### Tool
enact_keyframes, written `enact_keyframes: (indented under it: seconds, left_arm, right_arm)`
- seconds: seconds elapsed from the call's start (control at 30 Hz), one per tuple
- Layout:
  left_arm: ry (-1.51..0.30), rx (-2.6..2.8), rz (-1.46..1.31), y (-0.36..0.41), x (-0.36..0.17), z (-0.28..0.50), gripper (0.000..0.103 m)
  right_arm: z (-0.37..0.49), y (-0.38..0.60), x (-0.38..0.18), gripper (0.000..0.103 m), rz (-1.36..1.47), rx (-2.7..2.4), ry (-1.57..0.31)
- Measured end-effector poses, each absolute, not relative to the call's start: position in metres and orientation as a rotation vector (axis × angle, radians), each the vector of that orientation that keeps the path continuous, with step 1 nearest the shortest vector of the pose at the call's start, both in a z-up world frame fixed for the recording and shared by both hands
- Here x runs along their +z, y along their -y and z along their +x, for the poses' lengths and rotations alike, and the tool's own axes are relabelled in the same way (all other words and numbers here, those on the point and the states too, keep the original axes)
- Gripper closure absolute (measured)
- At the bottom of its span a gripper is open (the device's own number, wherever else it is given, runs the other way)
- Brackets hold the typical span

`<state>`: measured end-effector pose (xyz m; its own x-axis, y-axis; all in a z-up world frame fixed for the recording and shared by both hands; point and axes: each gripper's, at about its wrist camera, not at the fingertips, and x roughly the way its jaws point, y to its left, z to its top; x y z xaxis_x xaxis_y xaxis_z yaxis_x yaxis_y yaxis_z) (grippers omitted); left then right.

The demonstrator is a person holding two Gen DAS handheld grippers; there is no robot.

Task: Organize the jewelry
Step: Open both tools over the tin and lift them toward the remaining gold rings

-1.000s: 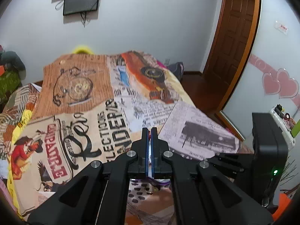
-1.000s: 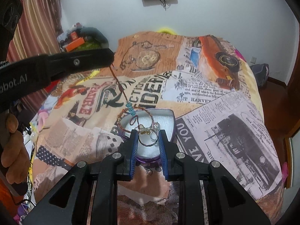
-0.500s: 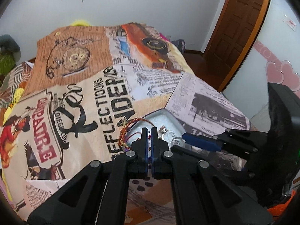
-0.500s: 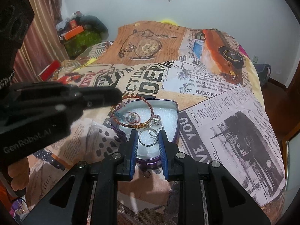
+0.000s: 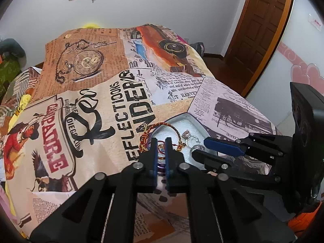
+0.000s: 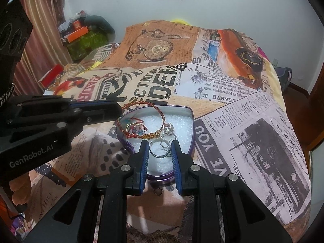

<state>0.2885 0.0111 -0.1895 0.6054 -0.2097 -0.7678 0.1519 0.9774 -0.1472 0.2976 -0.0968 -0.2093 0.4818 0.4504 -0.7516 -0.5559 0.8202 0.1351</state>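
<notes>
A heart-shaped purple tin point(image 6: 189, 119) with white foam lining lies on the bed and holds jewelry. A red-and-gold braided bracelet point(image 6: 160, 113) leans over its left rim, a thin red cord piece with blue beads point(image 6: 136, 127) lies inside it, and silver rings point(image 6: 162, 147) lie toward the front. My left gripper point(image 5: 159, 141) is slightly open and empty, just above the tin's left side point(image 5: 194, 119); it also shows in the right wrist view point(image 6: 113, 109). My right gripper point(image 6: 161, 145) is open and empty at the tin's near edge, around the silver rings.
The bed carries a newspaper-print cover point(image 6: 253, 125). A small ring point(image 6: 157, 191) lies on the cover in front of the tin. Clutter and a green box point(image 6: 87, 40) sit at the far left, a wooden door point(image 5: 261, 26) at the right.
My left gripper lowered the red cord piece into the tin and opened slightly, letting it go. The right gripper stayed at the tin's near edge.
</notes>
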Motion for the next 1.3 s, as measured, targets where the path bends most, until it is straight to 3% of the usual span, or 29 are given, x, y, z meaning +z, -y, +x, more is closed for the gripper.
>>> enact_keyframes:
  seconds: [0.1, 0.13, 0.47, 0.9, 1.3]
  left_arm:
    - [-0.881, -0.199, -0.065, -0.012, -0.186, 0.284, 0.073]
    - [-0.875, -0.196, -0.063, -0.013, -0.185, 0.283, 0.072]
    - [-0.848, -0.167, -0.041, -0.018, -0.168, 0.267, 0.071]
    - [-0.877, -0.153, -0.024, -0.021, -0.169, 0.24, 0.07]
    - [-0.994, -0.177, -0.082, -0.013, -0.218, 0.232, 0.069]
  right_arm:
    - [0.298, 0.096, -0.209, 0.083, -0.142, 0.603, -0.874]
    - [0.298, 0.096, -0.209, 0.083, -0.142, 0.6, -0.875]
    - [0.293, 0.102, -0.198, 0.07, -0.131, 0.572, -0.856]
    - [0.274, 0.12, -0.18, 0.07, -0.124, 0.565, -0.83]
    - [0.259, 0.131, -0.22, 0.07, -0.137, 0.575, -0.955]
